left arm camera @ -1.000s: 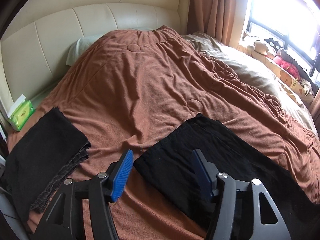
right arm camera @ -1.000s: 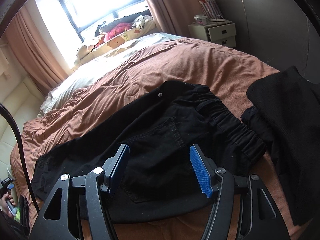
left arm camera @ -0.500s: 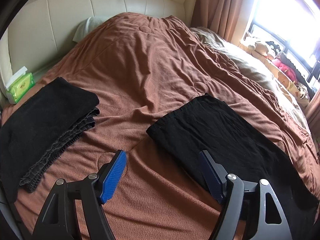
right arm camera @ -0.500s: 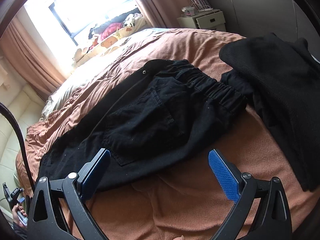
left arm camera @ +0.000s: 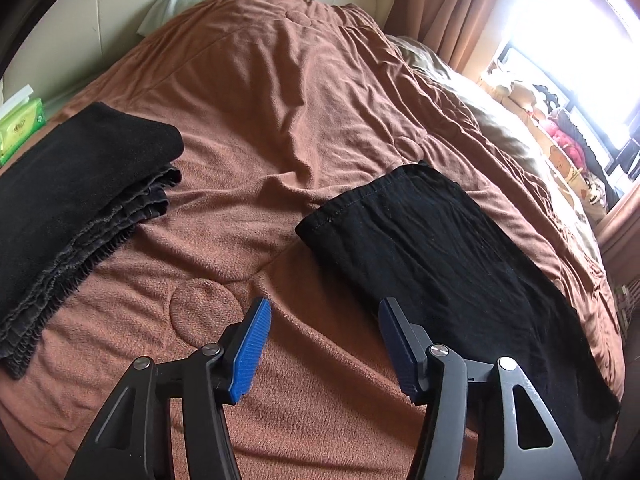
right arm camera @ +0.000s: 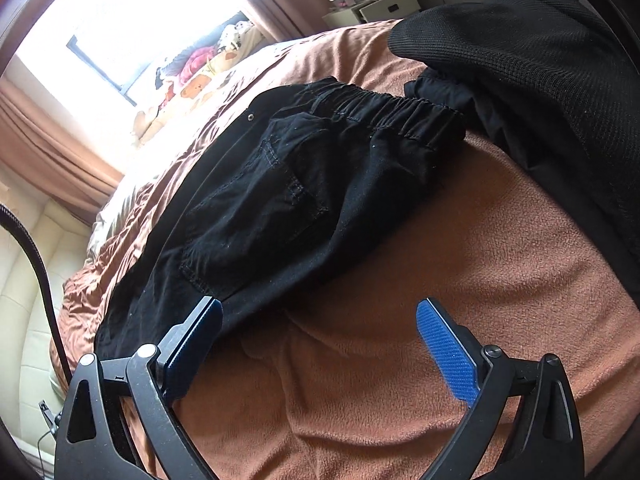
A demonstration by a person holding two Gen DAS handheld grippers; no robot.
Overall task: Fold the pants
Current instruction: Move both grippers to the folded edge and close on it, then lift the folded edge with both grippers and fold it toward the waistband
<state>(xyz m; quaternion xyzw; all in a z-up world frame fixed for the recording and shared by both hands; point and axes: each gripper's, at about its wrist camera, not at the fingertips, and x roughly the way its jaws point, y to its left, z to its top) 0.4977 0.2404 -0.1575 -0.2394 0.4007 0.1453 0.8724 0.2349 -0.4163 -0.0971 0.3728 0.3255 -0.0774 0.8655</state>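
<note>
Left wrist view: my left gripper hangs over the brown bedspread, jaws parted and grasping nothing after having just closed partway. Its right finger sits just over the near edge of the black pants, whose hemmed leg end lies flat toward the middle of the bed. A folded dark garment rests well apart, at the left.

Right wrist view: my right gripper has its jaws spread wide and released, having just been opening; only bedspread lies between them. The pants' elastic waistband and back pocket face up, with a black knit garment touching the waist end.

Judgement: the pants appear already halved lengthwise, 1 leg over the other. The crosswise folds remain, and neither end is gripped yet.
</note>
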